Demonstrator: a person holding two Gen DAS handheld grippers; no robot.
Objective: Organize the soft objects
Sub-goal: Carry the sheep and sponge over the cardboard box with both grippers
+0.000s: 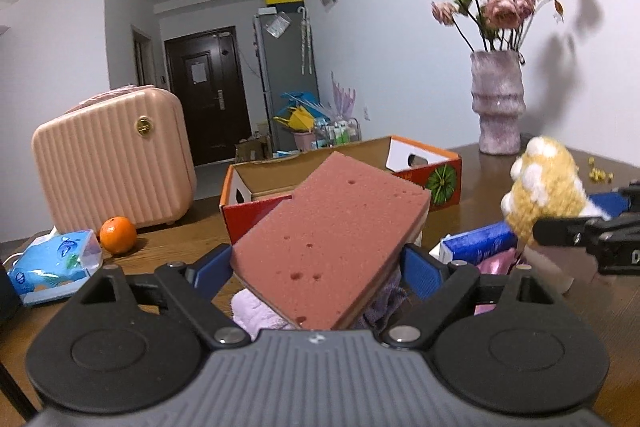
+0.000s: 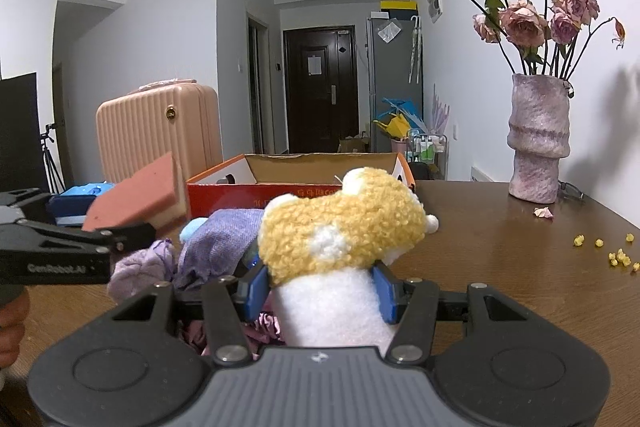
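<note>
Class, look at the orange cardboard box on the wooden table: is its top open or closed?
Open. The orange cardboard box shows bare brown inner walls with no lid across the top. Its contents cannot be seen.

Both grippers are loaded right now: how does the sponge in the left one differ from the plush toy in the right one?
The pink sponge is a flat, porous slab, tilted up between the left gripper pads; the plush toy is rounded and fuzzy, yellow with white patches. The sponge spans widely spread jaws; the right gripper pinches the toy's narrower white base. Both are held up in front of the open cardboard box.
</note>
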